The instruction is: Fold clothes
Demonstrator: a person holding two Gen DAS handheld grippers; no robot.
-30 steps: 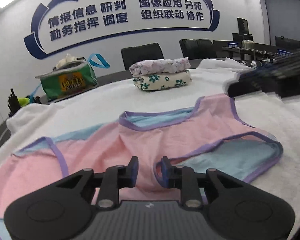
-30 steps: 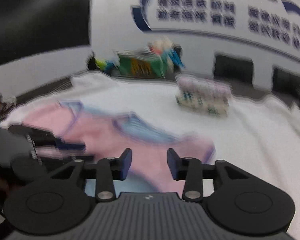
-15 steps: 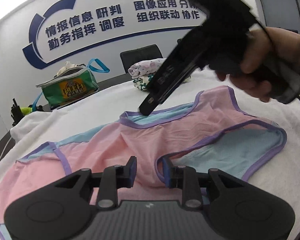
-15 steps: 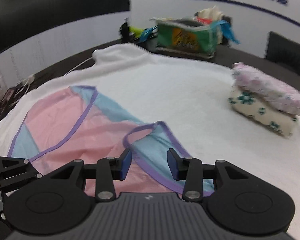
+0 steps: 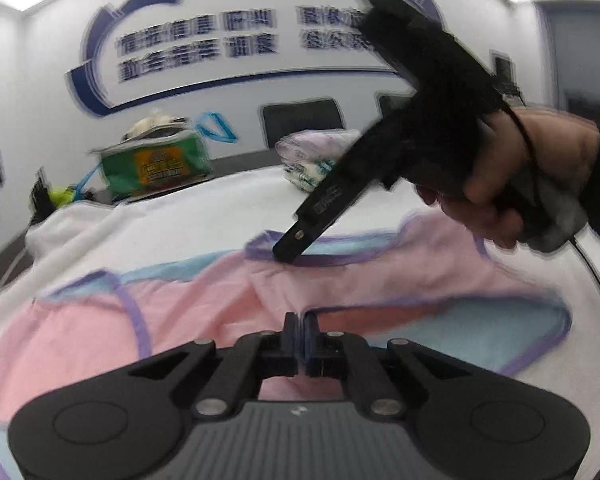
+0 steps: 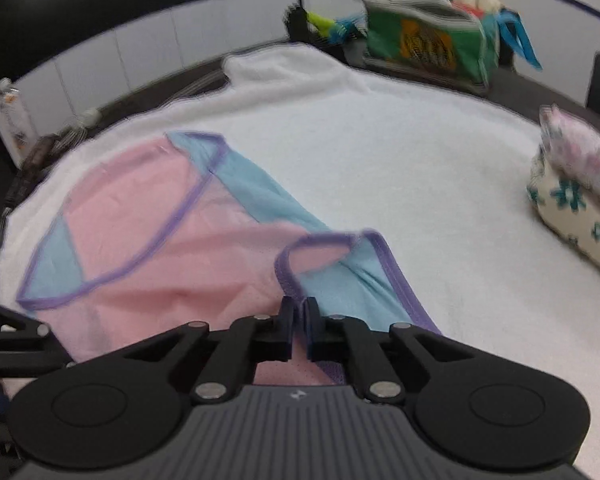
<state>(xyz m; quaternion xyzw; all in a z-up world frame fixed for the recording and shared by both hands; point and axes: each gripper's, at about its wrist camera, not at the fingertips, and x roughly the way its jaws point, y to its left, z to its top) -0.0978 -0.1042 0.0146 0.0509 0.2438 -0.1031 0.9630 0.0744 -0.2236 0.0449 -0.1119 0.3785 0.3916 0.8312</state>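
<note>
White towel (image 6: 380, 152) is covering the worktop | pink-and-blue garment (image 6: 148, 240) is lying flat on it | left tool (image 5: 301, 334) and right tool (image 6: 298, 320) — both clenched on purple hems — are pinching edges, likely for folding.

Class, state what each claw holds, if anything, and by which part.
Both hold the pink garment: left claw pinches its near edge; right claw grips the purple-trimmed far edge.
</note>
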